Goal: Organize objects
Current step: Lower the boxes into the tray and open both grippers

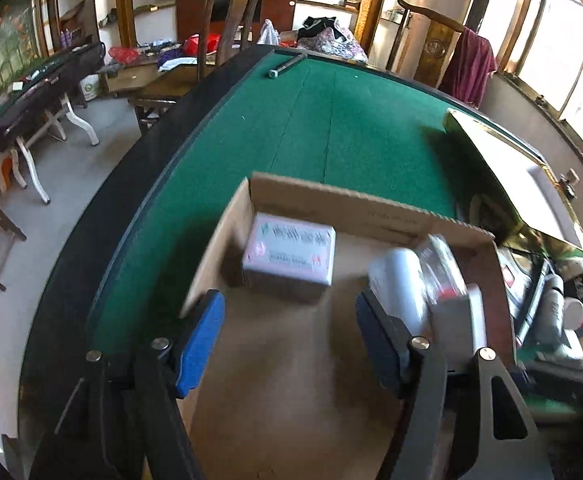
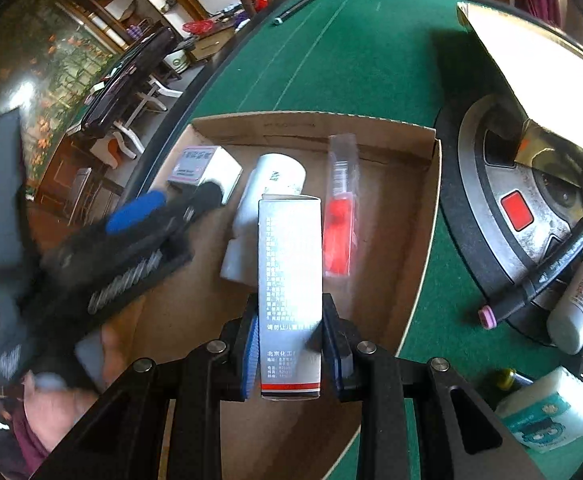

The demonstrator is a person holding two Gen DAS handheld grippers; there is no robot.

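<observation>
An open cardboard box lies on the green table. Inside it are a small grey carton with pink print, a white bottle on its side, and a clear packet with a red item. My left gripper hangs over the box floor, open, with nothing between its pads. My right gripper is shut on a tall silver carton, holding it just above the box next to the bottle.
Right of the box stands a round metal cooker with a pen-like stick across it. White bottles and a tissue pack lie nearby. A white open lid stands at the right. A person's hand holds the left gripper.
</observation>
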